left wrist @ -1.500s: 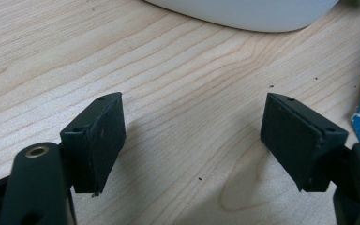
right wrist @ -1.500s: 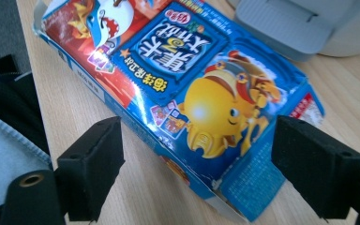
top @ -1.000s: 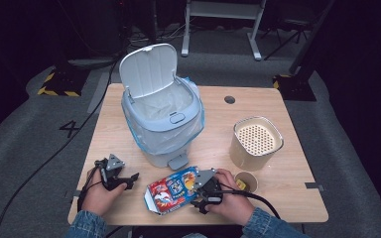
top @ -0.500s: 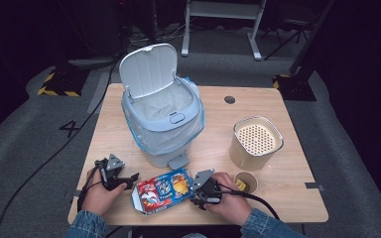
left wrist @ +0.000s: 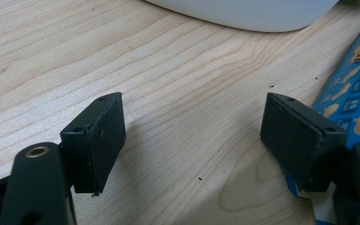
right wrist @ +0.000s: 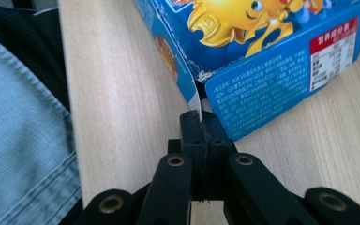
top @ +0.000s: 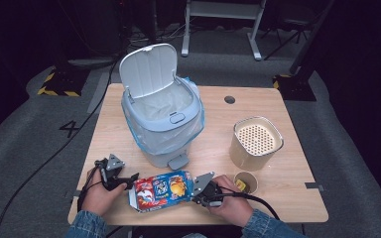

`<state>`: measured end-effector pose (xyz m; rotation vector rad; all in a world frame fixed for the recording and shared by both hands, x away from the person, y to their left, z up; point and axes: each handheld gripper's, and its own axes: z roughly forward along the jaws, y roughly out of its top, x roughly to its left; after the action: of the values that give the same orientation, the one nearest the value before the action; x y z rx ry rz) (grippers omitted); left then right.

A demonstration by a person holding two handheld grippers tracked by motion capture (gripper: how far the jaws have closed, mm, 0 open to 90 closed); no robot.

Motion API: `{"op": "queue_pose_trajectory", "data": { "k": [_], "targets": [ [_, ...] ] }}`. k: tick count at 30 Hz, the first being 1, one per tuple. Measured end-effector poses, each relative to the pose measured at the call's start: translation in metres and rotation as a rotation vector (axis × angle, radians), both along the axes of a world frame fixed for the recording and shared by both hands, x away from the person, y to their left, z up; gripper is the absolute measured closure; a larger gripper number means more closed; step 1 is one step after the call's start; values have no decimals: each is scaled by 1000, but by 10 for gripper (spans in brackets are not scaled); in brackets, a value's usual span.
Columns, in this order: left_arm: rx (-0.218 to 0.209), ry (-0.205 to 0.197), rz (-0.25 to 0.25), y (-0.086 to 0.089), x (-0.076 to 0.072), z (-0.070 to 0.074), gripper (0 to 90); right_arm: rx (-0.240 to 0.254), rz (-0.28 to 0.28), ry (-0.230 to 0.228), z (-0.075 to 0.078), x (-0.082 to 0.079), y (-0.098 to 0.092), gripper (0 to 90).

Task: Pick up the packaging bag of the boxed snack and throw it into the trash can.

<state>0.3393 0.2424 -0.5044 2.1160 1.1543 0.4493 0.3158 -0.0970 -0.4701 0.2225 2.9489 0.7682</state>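
A light wooden table [top: 104, 134] carries a lidded bin [top: 161, 119] — landmark here. Right of the bin stands a perforated-top canister [top: 256, 143]; nearer than that, a small cup [top: 245, 182]. In front of the bin lies a snack box [top: 161, 190] — flat.

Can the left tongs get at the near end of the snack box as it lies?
Probably yes: the left tongs stand open beside the snack box, bare table between the jaws, nothing in the way.

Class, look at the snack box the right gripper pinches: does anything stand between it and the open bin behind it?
Nothing visible does. The snack box lies just before the bin, whose lid is up; only bare table lies between.
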Motion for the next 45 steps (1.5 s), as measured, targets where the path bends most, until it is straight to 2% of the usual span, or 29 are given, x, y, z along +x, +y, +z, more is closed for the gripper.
{"op": "queue_pose_trajectory", "data": {
  "k": [2,6,9,12,17,22,25,34,45],
  "targets": [
    [0,0,0,0,0,0,227,6,10,-5,3,-3,-1,900],
    [0,0,1,0,0,0,227,57,21,-15,13,-7,-7,900],
    [0,0,1,0,0,0,227,117,27,-23,25,-9,-14,900],
    [1,0,1,0,0,0,227,156,29,-35,35,-11,-20,900],
    [0,-1,2,0,0,0,227,237,30,-28,53,-14,-33,900],
    [1,0,1,0,0,0,227,285,24,-69,74,-17,-45,900],
    [-1,-1,2,0,0,0,227,307,17,-89,85,-19,-52,900],
    [-1,1,1,0,0,0,227,327,-6,-145,118,-25,-76,900],
    [-1,0,1,0,0,0,227,384,-64,-203,159,-26,-106,900]
  ]
}}
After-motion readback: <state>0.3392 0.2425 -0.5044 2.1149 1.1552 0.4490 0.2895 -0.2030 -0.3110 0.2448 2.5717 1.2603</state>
